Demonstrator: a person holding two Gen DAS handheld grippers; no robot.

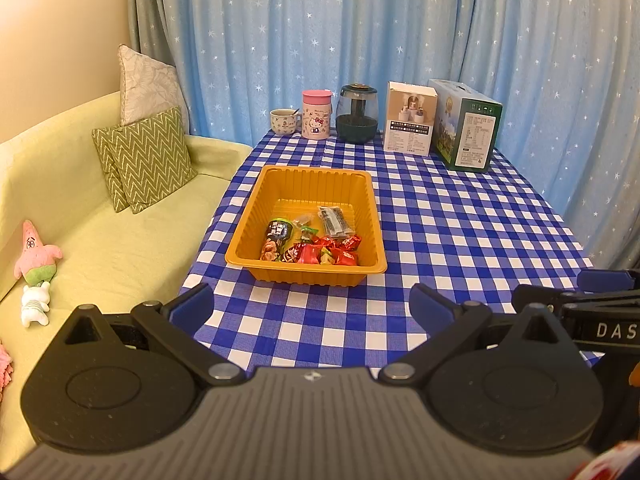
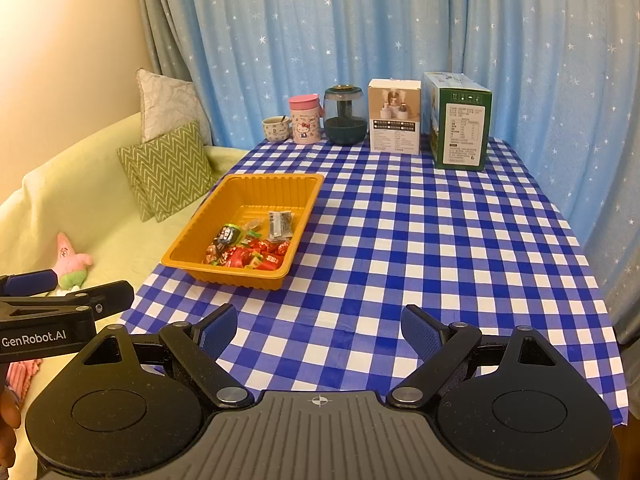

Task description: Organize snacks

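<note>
An orange plastic tray point(image 1: 316, 180) point(image 2: 276, 184) sits on the blue-and-white checked table near its left edge. Inside lie several wrapped snacks point(image 1: 316, 246) point(image 2: 248, 250): red candies, a dark-green packet and a clear sachet. My left gripper point(image 1: 312, 306) hovers open over the table's near edge, short of the tray, with nothing between its blue pads. My right gripper point(image 2: 318, 332) also stands open and empty, to the right of the tray and nearer the front edge. Each gripper shows at the side of the other's view.
Along the table's far edge stand a mug point(image 1: 285, 122), a pink cup point(image 1: 316, 114), a dark glass jar point(image 1: 357, 114), a white box point(image 1: 409, 120) and a green box point(image 1: 466, 126). A yellow-green sofa point(image 1: 120, 240) with cushions and plush toys lies left. A blue curtain hangs behind.
</note>
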